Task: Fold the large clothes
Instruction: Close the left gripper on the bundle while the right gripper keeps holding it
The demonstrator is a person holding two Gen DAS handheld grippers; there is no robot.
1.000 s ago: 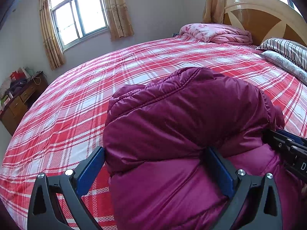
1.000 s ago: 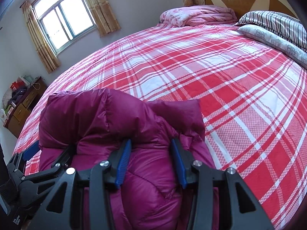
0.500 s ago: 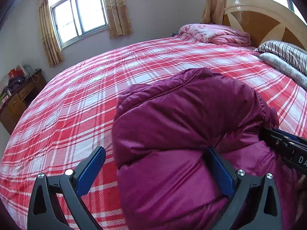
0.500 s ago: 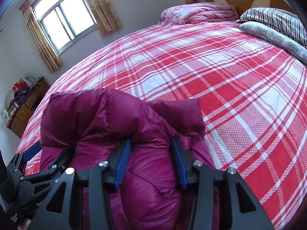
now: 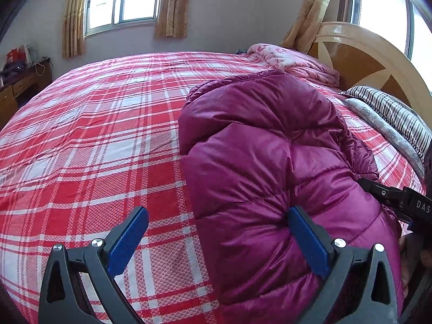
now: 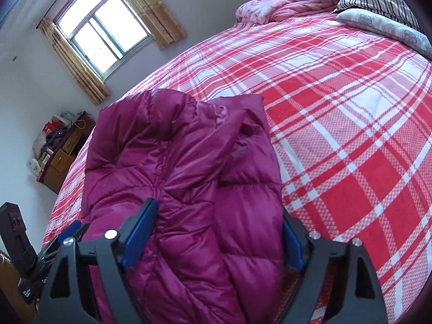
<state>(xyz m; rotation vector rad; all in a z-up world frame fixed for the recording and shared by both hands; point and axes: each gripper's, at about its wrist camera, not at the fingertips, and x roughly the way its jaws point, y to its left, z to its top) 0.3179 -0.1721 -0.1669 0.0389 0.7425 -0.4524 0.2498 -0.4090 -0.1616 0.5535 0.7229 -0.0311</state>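
Right gripper (image 6: 216,232) fingers just opened wide, left gripper (image 5: 216,237) wide too, neither gripping: folded magenta quilted puffer jacket (image 6: 189,162) between them may spring open on the red plaid bed (image 6: 351,135).

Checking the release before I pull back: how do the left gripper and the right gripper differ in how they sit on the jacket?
The left gripper stands wide open with only one finger against the purple jacket, the other over bare bedspread. The right gripper straddles the jacket's folded edge; its jaws have just been opening. Both are open and point down at the jacket on the bed.
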